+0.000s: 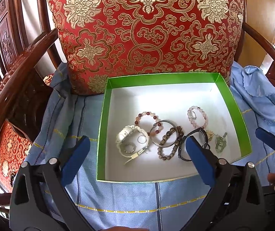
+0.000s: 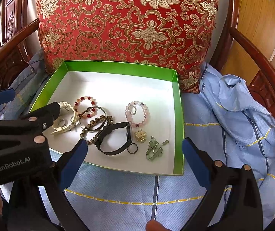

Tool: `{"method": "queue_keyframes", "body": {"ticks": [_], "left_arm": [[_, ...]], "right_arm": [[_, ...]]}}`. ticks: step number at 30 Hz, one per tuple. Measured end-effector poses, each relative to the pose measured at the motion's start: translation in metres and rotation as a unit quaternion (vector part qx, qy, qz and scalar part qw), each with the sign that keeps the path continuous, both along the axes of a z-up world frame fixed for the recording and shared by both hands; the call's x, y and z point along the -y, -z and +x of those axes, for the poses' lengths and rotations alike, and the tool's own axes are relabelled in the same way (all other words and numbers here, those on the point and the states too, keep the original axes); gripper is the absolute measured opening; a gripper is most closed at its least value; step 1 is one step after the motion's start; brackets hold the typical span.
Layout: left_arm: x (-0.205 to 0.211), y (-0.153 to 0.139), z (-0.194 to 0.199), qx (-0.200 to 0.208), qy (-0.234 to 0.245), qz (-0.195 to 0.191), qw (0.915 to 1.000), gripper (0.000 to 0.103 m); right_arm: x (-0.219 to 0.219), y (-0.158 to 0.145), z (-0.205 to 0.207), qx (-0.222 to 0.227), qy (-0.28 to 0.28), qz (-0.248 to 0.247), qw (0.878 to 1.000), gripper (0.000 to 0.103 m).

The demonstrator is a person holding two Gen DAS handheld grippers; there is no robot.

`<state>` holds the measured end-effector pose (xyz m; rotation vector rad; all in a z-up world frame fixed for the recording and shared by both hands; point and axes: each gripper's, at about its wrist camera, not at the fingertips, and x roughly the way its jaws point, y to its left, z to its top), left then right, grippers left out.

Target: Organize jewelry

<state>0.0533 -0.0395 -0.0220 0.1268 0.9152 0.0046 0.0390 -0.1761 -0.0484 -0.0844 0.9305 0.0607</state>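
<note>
A green box (image 1: pixel 102 127) (image 2: pixel 178 115) with a white floor sits on the blue cloth and holds the jewelry. Inside lie a white watch (image 1: pixel 129 141) (image 2: pixel 67 124), a red-and-pink bead bracelet (image 1: pixel 147 114) (image 2: pixel 85 99), a metal bangle (image 1: pixel 173 124) (image 2: pixel 93 111), a brown bead bracelet (image 1: pixel 169 146), a black band (image 1: pixel 183 150) (image 2: pixel 114 136), a pink bead bracelet (image 1: pixel 198 115) (image 2: pixel 137 113), a gold charm (image 2: pixel 140 135) and a green pendant (image 1: pixel 220 142) (image 2: pixel 154 148). My left gripper (image 1: pixel 137 144) hovers open over the box's near side. My right gripper (image 2: pixel 134 148) is open above the box's near right corner. Neither holds anything.
A red and gold cushion (image 1: pixel 147 28) (image 2: pixel 127 23) stands right behind the box. Dark wooden chair arms (image 1: pixel 18 67) (image 2: pixel 256 57) rise on both sides. Crumpled blue cloth (image 2: pixel 243 105) is heaped to the right. The left gripper's body (image 2: pixel 18 138) crosses the box's left edge.
</note>
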Motion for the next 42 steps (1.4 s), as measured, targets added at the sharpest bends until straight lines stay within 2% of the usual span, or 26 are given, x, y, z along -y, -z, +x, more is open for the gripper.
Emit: {"method": "queue_keyframes", "body": {"ticks": [42], "left_arm": [[0.0065, 0.0068, 0.0013, -0.009, 0.008, 0.019, 0.9998, 0.099]], "right_arm": [[0.0018, 0.0071, 0.006, -0.016, 0.006, -0.002, 1.0, 0.096]]}}
